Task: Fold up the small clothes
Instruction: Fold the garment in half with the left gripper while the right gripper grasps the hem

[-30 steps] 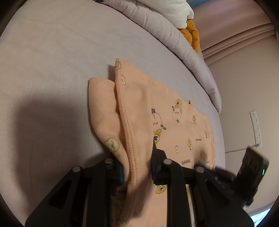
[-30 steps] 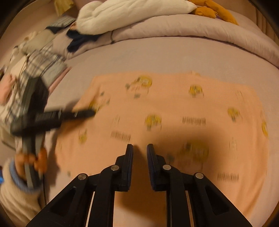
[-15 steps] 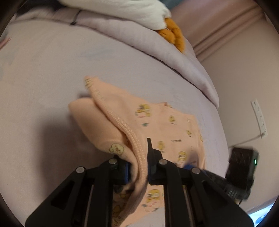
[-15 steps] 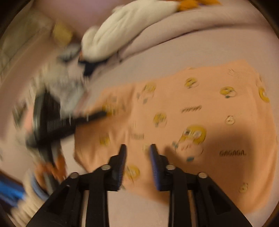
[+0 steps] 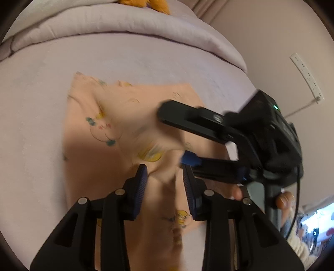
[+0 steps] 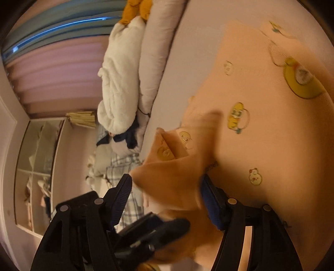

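A peach baby garment [image 5: 100, 133] with cartoon prints lies on the lilac bed sheet [image 5: 31, 104], one part folded over and rumpled. My left gripper [image 5: 165, 179] hovers over the fold. Its jaws are opening, and a ridge of cloth lies loose between the blue pads [image 5: 142, 183]. My right gripper [image 6: 167, 187] is rolled on its side close by, jaws opening wide around a raised flap of the garment [image 6: 173, 173], with no clear pinch. In the left wrist view the right gripper [image 5: 183, 139] reaches in from the right. The left gripper [image 6: 150, 235] shows blurred at the bottom of the right wrist view.
A rolled lilac duvet [image 5: 125, 23] and a white quilt [image 6: 119, 83] line the far side of the bed, with an orange plush toy [image 5: 154, 5] behind. Plaid and dark clothes [image 6: 125, 166] pile at one end. A wall with a power strip [image 5: 306, 77] stands on the right.
The left gripper, shut on the garment's hem before, carried it across the garment and has let go. The right gripper rolled over, opened wide and came in next to the left one.
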The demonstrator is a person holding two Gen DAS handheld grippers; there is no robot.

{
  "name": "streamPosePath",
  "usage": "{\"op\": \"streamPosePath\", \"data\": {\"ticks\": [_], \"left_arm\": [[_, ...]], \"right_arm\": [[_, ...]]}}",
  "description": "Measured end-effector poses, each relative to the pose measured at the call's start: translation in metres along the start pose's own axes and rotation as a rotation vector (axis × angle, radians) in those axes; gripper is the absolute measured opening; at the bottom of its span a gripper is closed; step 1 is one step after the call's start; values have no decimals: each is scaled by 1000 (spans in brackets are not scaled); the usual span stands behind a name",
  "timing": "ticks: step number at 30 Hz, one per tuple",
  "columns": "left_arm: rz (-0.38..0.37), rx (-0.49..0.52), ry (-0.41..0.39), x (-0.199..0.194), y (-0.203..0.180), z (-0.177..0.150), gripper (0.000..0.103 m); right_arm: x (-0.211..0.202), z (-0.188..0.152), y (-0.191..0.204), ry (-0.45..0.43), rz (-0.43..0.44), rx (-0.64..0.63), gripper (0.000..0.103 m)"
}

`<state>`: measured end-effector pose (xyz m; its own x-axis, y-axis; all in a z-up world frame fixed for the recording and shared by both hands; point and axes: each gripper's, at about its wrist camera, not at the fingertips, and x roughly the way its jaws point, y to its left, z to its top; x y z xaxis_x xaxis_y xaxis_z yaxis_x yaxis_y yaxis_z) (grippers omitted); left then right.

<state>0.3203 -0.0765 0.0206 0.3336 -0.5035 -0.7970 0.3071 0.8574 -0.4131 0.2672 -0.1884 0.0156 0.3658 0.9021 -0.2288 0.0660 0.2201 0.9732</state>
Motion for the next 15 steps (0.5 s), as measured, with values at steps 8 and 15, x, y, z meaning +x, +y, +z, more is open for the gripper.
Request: {"op": "streamPosePath", "data": {"ticks": [8, 15], "left_arm": [[-40, -43, -28, -25, 20, -33, 35], [-26, -172, -103, -68, 62, -81, 42]], "right_arm": [[15, 1, 10, 29, -103, -78, 67], [41, -5, 24, 24, -386, -253, 12]]}}
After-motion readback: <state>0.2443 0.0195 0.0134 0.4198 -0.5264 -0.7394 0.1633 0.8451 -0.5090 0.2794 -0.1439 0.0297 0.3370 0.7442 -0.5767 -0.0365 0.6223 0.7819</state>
